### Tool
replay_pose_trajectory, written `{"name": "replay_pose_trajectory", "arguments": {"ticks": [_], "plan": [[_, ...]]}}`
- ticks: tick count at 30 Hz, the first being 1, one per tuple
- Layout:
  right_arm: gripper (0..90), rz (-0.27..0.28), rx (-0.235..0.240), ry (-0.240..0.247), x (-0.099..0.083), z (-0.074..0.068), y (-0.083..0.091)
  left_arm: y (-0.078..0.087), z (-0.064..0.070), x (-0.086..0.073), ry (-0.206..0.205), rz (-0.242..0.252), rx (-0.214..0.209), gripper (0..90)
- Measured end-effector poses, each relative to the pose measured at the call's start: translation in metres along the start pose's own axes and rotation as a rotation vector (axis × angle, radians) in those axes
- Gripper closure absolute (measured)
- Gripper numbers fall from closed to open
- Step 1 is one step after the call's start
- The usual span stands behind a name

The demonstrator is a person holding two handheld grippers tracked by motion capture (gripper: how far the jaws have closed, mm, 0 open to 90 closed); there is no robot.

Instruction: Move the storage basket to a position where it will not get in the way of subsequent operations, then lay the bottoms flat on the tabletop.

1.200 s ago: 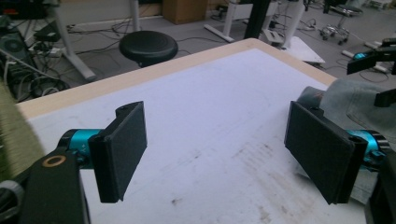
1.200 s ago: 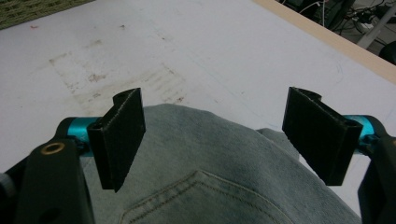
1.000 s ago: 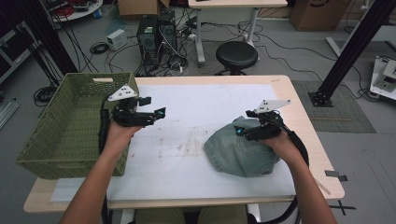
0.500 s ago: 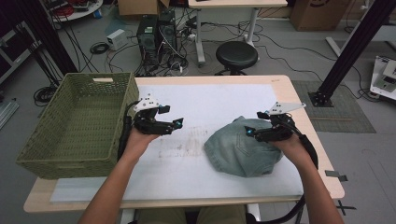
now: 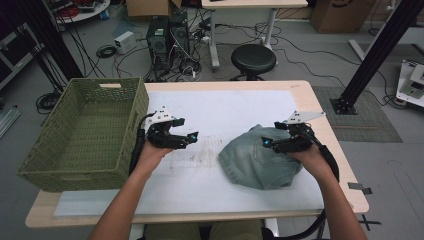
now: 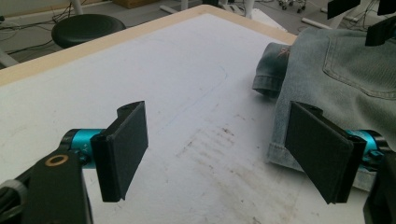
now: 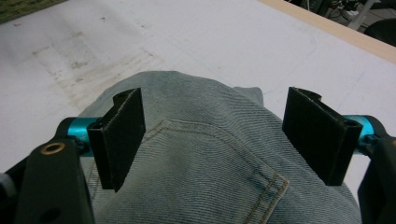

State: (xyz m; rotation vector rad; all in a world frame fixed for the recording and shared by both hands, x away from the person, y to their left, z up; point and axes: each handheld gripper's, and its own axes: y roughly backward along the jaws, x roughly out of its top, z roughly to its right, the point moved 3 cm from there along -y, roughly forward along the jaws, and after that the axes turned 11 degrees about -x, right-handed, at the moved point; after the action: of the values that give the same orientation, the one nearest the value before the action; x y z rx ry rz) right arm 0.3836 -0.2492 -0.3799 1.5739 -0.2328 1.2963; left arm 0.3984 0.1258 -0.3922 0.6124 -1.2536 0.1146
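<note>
A crumpled pair of light blue jeans (image 5: 257,160) lies on the white mat at the right of the table. My right gripper (image 5: 267,143) hovers over its top, open, with the denim back pocket (image 7: 210,158) below its jaws. My left gripper (image 5: 192,137) is open over the bare mat to the left of the jeans. In the left gripper view the jeans' hem (image 6: 285,154) lies just behind the right-hand jaw, and nothing sits between the jaws.
A green woven basket (image 5: 85,132) stands at the table's left edge. The white mat (image 5: 210,110) has a dirty smudge in its middle. Beyond the far edge are a black stool (image 5: 253,59), computer towers and cables on the floor.
My left gripper has moved right from beside the basket toward the jeans. My right gripper has shifted slightly over the jeans. Both stayed open.
</note>
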Motion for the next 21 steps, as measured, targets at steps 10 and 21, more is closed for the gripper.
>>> {"name": "replay_pose_trajectory", "arguments": {"ticks": [10,21], "plan": [[22.1,0.003,-0.04,-0.026,-0.001,0.006,0.004,0.003,-0.003,-0.006,0.038,0.005,0.007,21.9],[23.7,-0.176,0.01,0.045,-0.005,-0.01,-0.04,0.004,-0.004,-0.02,0.066,-0.031,0.005,21.9]]}}
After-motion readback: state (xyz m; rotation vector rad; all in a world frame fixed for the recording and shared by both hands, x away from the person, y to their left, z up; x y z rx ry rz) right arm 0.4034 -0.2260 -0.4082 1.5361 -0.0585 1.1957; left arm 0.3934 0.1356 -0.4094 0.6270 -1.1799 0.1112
